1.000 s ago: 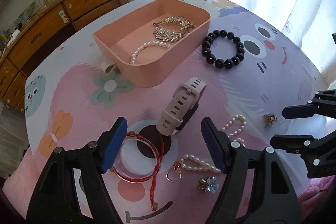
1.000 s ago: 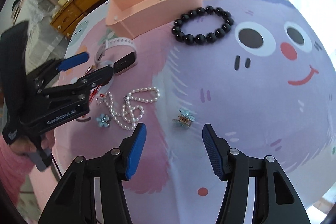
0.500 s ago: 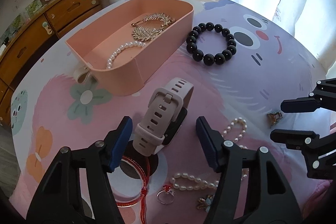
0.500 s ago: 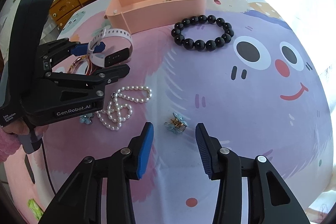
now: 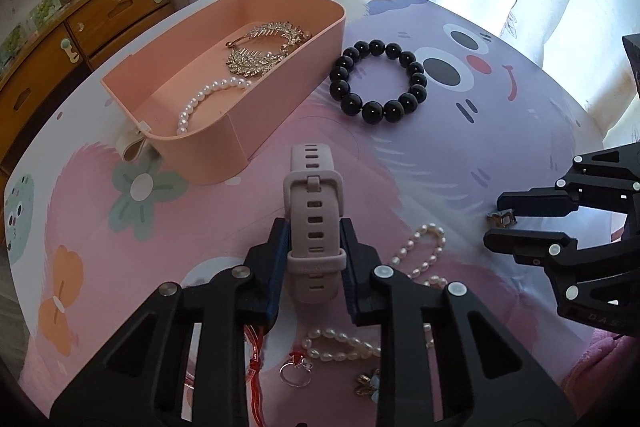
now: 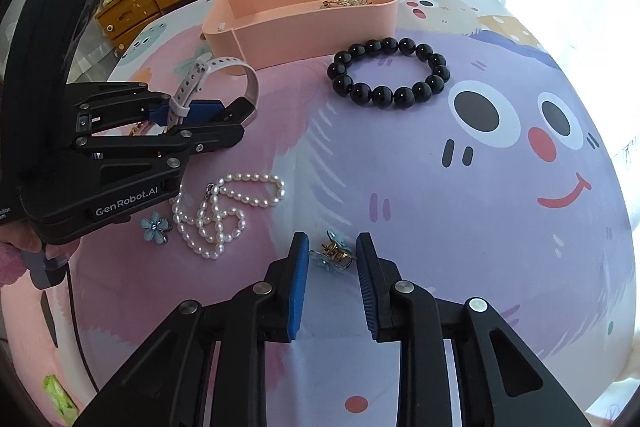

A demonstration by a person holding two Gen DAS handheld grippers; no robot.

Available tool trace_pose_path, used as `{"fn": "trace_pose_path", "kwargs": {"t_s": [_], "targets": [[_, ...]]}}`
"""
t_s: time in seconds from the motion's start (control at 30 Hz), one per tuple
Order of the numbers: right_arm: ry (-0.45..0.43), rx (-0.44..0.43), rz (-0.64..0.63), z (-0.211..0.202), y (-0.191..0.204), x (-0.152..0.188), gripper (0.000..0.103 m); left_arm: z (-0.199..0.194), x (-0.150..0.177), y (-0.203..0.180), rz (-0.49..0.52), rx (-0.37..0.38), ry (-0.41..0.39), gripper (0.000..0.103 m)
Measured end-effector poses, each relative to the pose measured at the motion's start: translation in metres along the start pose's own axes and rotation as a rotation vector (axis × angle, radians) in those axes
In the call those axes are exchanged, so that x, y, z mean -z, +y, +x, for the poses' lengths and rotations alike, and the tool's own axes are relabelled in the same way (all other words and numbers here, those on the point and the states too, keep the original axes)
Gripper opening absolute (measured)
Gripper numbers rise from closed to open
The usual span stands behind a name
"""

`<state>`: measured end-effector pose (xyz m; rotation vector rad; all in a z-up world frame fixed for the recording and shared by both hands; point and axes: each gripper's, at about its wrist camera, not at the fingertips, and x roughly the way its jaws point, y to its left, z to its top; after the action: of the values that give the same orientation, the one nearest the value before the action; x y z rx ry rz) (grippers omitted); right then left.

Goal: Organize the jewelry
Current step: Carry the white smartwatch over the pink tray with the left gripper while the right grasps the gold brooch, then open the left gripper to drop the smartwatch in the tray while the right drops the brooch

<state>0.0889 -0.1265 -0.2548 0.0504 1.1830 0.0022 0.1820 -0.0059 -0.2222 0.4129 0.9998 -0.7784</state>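
Observation:
A pale pink watch (image 5: 314, 203) stands on its side on the cartoon tablecloth. My left gripper (image 5: 314, 227) is closing, and its blue pads press both edges of the strap. From the right wrist view, the watch (image 6: 240, 67) juts out of the left gripper (image 6: 230, 121). A small blue and gold flower clip (image 6: 334, 255) lies between the pads of my right gripper (image 6: 332, 247). Those jaws are closing, with a gap left on each side of the clip. The pink box (image 5: 256, 131) behind holds a gold leaf piece and a pearl bracelet.
A black bead bracelet (image 5: 372, 113) lies right of the box. A pearl necklace (image 6: 250, 178), a blue flower (image 6: 156, 227), a ring (image 5: 294, 375) and a red cord bangle (image 5: 252, 359) lie near the left gripper. Wooden drawers stand beyond the table's far edge.
The left gripper came forward and down over the watch, and its jaws narrowed onto the strap. The right gripper's jaws narrowed around the flower clip while staying in place.

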Motion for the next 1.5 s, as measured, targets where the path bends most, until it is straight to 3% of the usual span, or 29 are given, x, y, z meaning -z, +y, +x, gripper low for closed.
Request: {"fn": "trace_pose_path", "kwargs": {"t_s": [0.3, 0.67, 0.93, 1.3, 1.5], "targets": [[0.003, -0.064, 0.029, -0.003, -0.008, -0.004, 0.024, -0.003, 0.001, 0.0, -0.036, -0.043, 0.011, 0.021], [-0.054, -0.144, -0.064, -0.018, -0.01, -0.04, 0.024, -0.038, -0.015, 0.008, -0.153, -0.089, -0.008, 0.021], [-0.143, -0.204, -0.098, -0.038, -0.016, -0.087, 0.024, -0.077, -0.043, 0.014, -0.325, -0.084, -0.087, 0.022], [-0.228, -0.246, -0.078, -0.05, -0.029, -0.14, 0.024, -0.108, -0.075, 0.036, -0.593, -0.162, -0.214, 0.021], [-0.293, -0.272, -0.055, -0.055, -0.037, -0.178, 0.024, -0.107, -0.089, 0.047, -0.64, -0.218, -0.282, 0.022]]}}
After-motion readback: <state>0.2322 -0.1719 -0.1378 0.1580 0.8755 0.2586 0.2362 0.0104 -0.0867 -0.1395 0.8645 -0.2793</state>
